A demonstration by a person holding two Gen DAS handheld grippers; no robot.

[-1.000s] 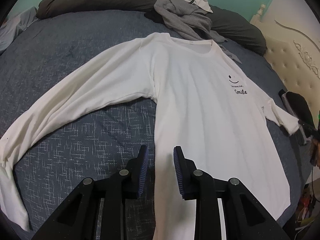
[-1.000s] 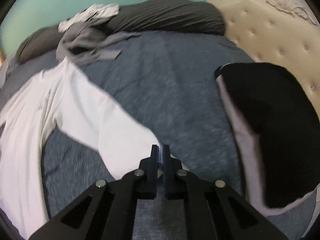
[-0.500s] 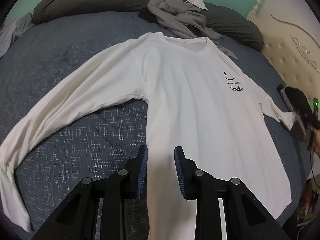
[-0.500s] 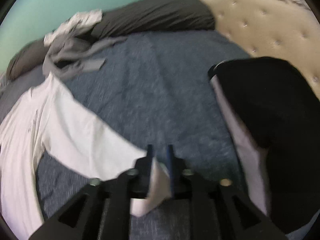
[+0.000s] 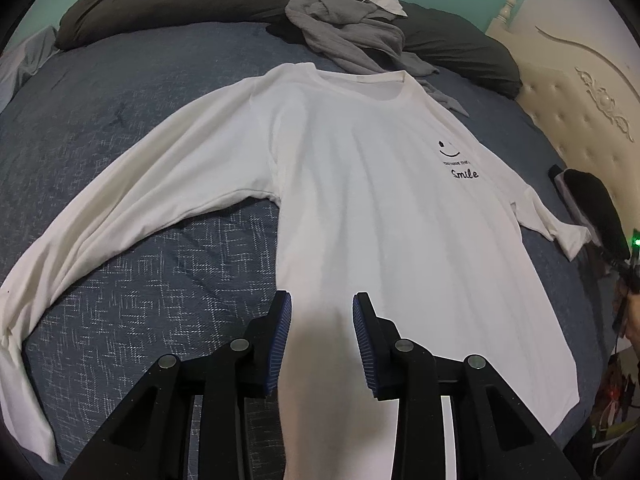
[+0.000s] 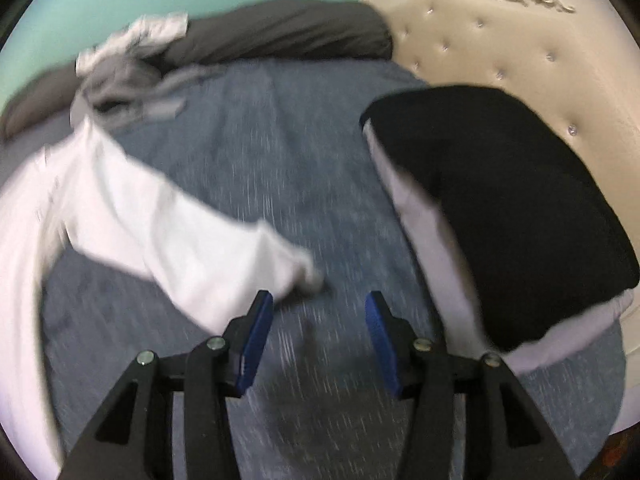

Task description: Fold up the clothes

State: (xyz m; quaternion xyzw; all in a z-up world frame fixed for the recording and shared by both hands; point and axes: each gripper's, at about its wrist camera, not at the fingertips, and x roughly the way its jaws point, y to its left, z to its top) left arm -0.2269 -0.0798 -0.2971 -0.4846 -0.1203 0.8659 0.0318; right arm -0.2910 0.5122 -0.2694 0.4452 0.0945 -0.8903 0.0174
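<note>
One white long-sleeve shirt (image 5: 372, 200) is spread flat, front up, across the middle of the bed (image 5: 132, 300), neckline toward the far edge and hem toward the near edge. It's got a little smiley and "Smile" print (image 5: 460, 164) on the chest. One sleeve (image 5: 120, 216) runs out toward the bed's left side and curls down near the near-left corner. The other sleeve (image 6: 192, 248) lies out toward the headboard side, its cuff resting on the blue bedspread.

The left hand-held gripper (image 5: 322, 340) hangs over the lower part of the shirt's body, jaws partway apart and opening; shirt fabric shows in the gap, but the pads aren't pinching it. The right hand-held gripper (image 6: 320, 328) is over bare bedspread just beside that cuff, jaws opening, nothing between them, and its left finger (image 6: 256, 332) sits right next to the sleeve end. That view is pretty blurry though.

Further out: a black-and-white pillow (image 6: 500, 208) by the cream tufted headboard (image 6: 520, 52), a heap of grey and white clothes (image 5: 348, 28) at the far edge, and a long dark pillow (image 5: 168, 4) behind it.
</note>
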